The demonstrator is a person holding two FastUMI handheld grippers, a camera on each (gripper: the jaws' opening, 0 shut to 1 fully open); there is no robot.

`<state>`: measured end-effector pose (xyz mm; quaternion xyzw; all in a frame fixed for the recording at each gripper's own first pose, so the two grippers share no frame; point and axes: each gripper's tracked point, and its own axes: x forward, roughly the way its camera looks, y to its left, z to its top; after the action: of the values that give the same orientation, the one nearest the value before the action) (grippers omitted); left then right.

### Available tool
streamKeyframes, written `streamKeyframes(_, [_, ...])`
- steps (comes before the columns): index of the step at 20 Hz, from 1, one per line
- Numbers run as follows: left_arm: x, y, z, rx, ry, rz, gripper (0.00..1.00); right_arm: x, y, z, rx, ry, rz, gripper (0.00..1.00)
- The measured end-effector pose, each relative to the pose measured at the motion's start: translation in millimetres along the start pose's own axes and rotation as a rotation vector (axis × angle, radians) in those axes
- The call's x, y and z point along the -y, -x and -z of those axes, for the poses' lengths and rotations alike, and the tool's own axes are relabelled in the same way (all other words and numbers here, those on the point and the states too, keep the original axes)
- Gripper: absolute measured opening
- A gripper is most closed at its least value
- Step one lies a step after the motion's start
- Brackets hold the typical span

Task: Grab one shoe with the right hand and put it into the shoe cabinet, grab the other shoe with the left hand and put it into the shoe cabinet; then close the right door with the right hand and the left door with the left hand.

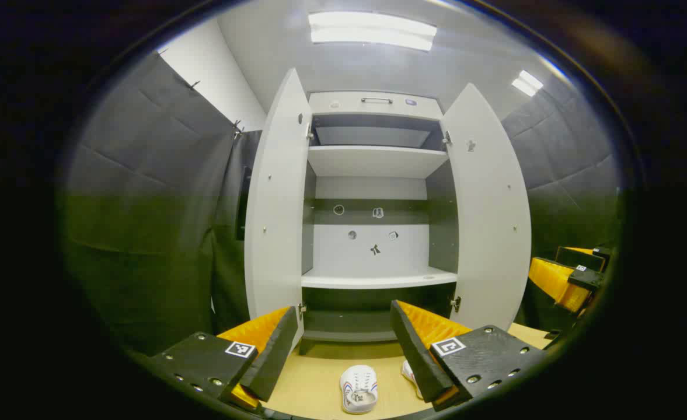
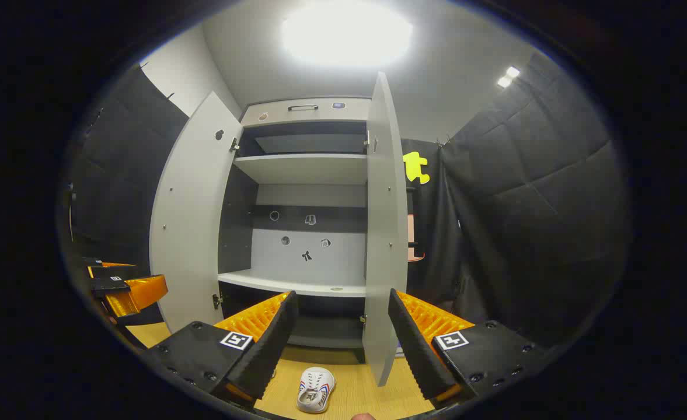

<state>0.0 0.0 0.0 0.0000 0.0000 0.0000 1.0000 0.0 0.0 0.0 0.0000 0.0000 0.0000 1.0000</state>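
Standing open on both sides, the cabinet (image 1: 372, 192) faced the two cameras, its left door (image 1: 276, 210) and right door (image 1: 489, 216) both swung outward. It was pale grey outside with darker side walls inside. Two pale shelves were bare, and small stickers dotted the back panel (image 1: 372, 248). A handle sat on the top panel.

One shoe (image 1: 359, 389) lay on the wooden floor (image 1: 314, 385) in front of the cabinet. It was white with red and blue side stripes, seen from above. A second shoe (image 1: 408, 373), also white, lay just beside it, mostly hidden behind a finger of the left hand-held gripper (image 1: 343, 350). In the right gripper view one shoe (image 2: 316, 389) lay on the floor (image 2: 355, 391) near the foot of the right door (image 2: 385, 233); which of the pair it was could not be told.

The left hand-held gripper was spread wide and held nothing, hanging above the shoes. The right hand-held gripper (image 2: 340, 344) was likewise spread wide and empty, with the right door's edge between its fingers in that view. The right hand-held gripper (image 1: 571, 277) also appeared at the right edge of the left gripper view, and the left one (image 2: 124, 291) at the left edge of the right gripper view.
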Motion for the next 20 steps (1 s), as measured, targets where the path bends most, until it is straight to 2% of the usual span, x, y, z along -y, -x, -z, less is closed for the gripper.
streamKeyframes(20, [4, 11, -12, 0.043, -0.033, 0.014, 0.94, 9, -1, 0, 0.022, 0.008, 0.037, 0.98])
